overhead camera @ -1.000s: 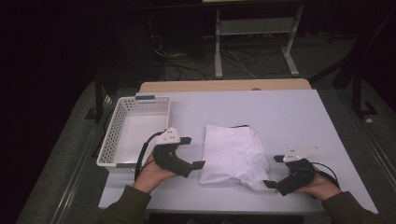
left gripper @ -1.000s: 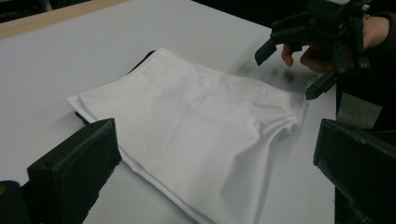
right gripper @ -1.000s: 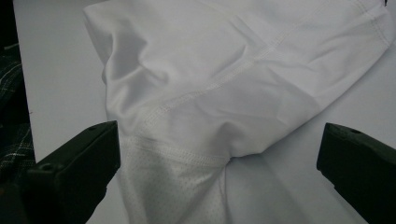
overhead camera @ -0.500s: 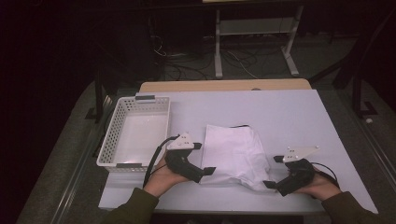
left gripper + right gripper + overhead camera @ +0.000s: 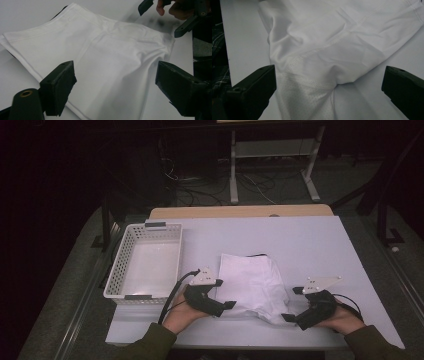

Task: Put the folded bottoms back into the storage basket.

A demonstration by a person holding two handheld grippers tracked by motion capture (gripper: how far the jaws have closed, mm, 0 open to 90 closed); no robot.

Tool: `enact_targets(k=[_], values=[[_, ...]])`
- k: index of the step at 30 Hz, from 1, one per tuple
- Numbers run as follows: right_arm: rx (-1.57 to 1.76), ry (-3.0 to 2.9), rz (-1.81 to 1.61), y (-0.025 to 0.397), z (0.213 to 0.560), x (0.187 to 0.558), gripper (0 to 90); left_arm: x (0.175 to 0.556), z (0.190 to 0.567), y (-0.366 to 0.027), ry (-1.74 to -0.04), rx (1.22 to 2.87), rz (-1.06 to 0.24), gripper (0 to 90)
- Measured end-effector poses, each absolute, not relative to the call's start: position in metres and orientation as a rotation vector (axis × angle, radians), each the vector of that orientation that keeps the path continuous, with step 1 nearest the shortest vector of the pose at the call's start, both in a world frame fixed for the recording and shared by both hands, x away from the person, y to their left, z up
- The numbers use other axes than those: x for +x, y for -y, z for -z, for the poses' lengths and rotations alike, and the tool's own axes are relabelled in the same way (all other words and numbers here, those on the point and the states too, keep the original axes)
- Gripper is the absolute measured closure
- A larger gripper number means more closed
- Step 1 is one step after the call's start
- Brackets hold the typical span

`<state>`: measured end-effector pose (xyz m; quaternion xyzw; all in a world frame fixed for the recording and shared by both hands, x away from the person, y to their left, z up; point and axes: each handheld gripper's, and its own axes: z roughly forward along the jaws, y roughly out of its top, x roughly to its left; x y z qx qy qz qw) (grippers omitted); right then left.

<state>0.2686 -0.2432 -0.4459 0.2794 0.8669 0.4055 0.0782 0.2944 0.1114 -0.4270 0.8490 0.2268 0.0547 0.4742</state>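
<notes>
A folded white garment (image 5: 254,285) lies flat near the middle of the white table (image 5: 310,245). My left gripper (image 5: 226,307) is open at the garment's front left corner, its jaws spread over the white garment (image 5: 100,57) just above the cloth. My right gripper (image 5: 289,317) is open at the front right corner, with the white garment (image 5: 332,45) and its mesh-lined hem between the spread jaws. Neither gripper holds anything. In the left gripper view the right gripper's fingertips (image 5: 145,6) show at the top right, beyond the cloth.
A white slotted basket (image 5: 150,232) stands empty at the table's left side, close to my left hand. Beyond the table's far edge are a wooden board (image 5: 240,212), a metal stand (image 5: 270,165) and cables on a dark floor.
My left gripper has moved right from beside the basket to the garment's front left corner. The right gripper and the garment have stayed where they were.
</notes>
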Motion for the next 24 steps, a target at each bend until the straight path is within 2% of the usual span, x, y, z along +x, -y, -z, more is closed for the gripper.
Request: enact_targets(k=[5,24], values=[[0.837,-2.597,-1.212,0.243,0.446,0.269,0.0,0.299,0.436,-0.11,-0.612,2.085,-0.157,23.5],[0.833,-2.6,-1.213,0.243,0.446,0.268,0.0,0.328,0.448,-0.097,-0.698,2.112,-0.21,23.6]])
